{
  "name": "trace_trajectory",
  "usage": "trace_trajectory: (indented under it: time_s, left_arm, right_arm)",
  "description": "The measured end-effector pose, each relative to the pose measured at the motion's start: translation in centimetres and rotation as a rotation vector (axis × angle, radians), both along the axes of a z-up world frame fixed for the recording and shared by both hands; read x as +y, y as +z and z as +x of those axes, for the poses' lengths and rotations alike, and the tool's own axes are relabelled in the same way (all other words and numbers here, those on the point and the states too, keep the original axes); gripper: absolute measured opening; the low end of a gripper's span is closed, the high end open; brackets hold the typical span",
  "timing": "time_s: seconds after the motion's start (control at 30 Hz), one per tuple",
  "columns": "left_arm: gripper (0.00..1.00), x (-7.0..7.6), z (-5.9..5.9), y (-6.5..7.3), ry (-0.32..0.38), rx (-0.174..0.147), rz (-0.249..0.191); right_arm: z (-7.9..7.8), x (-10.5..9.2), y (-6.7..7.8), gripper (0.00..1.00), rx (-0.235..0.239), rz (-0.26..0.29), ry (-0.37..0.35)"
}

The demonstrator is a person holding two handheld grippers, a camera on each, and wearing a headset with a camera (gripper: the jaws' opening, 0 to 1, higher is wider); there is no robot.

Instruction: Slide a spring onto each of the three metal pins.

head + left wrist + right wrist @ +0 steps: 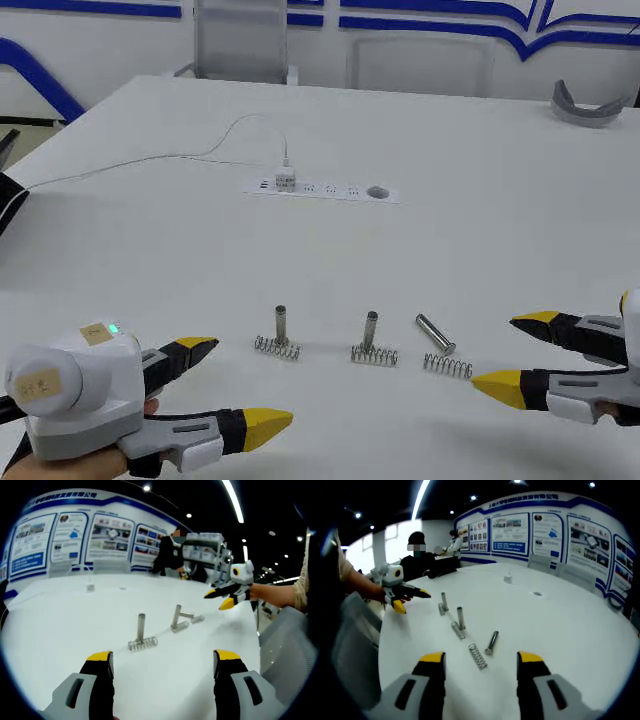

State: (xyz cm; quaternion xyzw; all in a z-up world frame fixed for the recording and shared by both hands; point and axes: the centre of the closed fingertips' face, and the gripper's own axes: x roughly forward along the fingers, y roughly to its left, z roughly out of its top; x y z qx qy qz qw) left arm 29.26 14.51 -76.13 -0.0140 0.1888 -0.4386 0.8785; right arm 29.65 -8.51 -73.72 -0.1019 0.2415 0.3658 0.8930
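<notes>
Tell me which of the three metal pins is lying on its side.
The rightmost pin, nearest the right tool. The left pin and middle pin stand upright.

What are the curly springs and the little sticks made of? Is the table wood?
The springs look like thin steel wire: grey, coiled, with glints. The pins look like polished metal, silver-grey with bright highlights. The table is smooth, matte white, probably laminate or paint; whether wood lies beneath, I cannot tell.

The left gripper [238, 385] and right gripper [512, 352] look alike — white body, grey-black jaws, yellow tips; the left one bears tan stickers [97, 333] and a green light [114, 328].
</notes>
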Motion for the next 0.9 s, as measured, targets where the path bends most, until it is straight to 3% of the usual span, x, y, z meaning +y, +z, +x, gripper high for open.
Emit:
trace_trajectory:
  time_s: [0.3,0.7,0.9]
  left_arm:
    - [0.83,0.1,0.0,-0.1,0.0,0.003,0.001]
    - [0.83,-0.4,-0.2,0.0,-0.004,0.0,0.004]
    - [0.82,-0.4,-0.3,-0.1,-0.007,0.001,0.01]
  right_arm:
    - [1.4,0.4,0.4,0.47,0.023,-0.035,0.007]
    - [3.9,1.5,-0.5,0.34,0.08,-0.134,0.006]
    - [5.6,2.3,-1.7,0.29,0.118,-0.178,-0.015]
